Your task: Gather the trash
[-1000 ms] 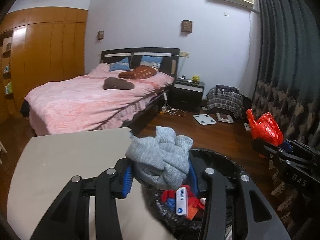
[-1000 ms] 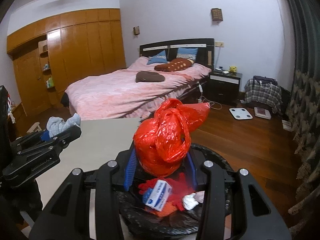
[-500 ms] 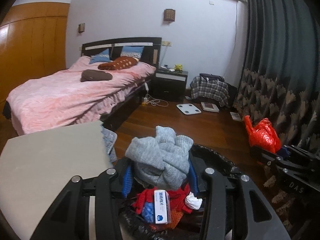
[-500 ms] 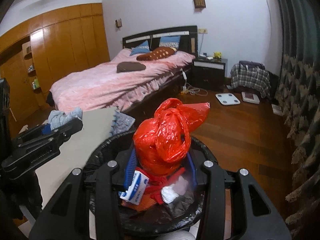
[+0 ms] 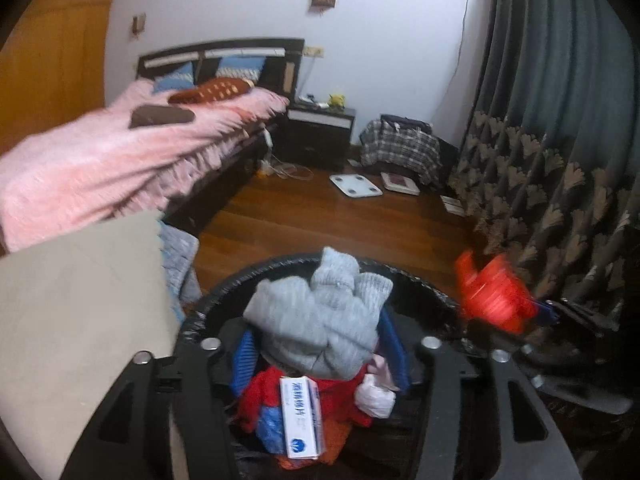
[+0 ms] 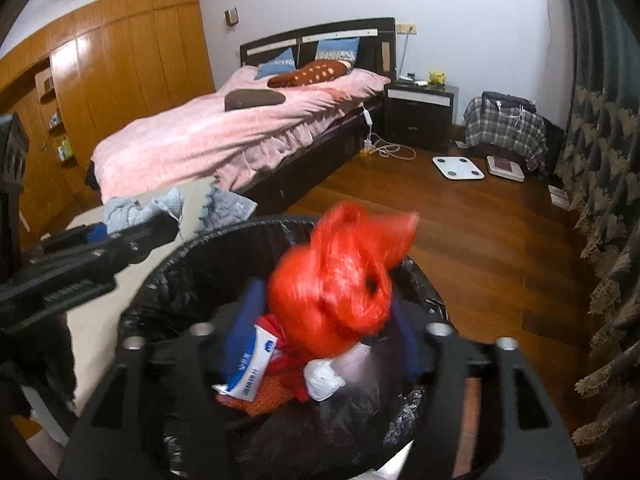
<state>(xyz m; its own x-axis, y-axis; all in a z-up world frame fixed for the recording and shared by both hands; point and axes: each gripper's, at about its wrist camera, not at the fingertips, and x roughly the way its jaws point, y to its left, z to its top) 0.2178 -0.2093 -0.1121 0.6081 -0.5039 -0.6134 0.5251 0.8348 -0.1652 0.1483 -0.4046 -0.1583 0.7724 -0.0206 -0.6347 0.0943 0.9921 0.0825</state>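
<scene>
Left wrist view: the left gripper (image 5: 320,344) is clamping a grey cloth (image 5: 320,320) between its blue pads, over the black-lined bin (image 5: 416,284), which is holding a white box (image 5: 301,416) and red scraps.

Right wrist view: the right gripper (image 6: 320,320) is gripping a knotted red bag (image 6: 336,280), blurred, above the same bin (image 6: 180,276), beside the table (image 6: 100,320)

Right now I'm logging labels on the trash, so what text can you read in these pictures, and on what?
Box in the bin: blue Chinese characters and a round blue logo, too blurred to read.
Same box, right view: blue print, blurred, unreadable.
Grey cloth and red bag: no text visible.
Nothing else legible.
</scene>
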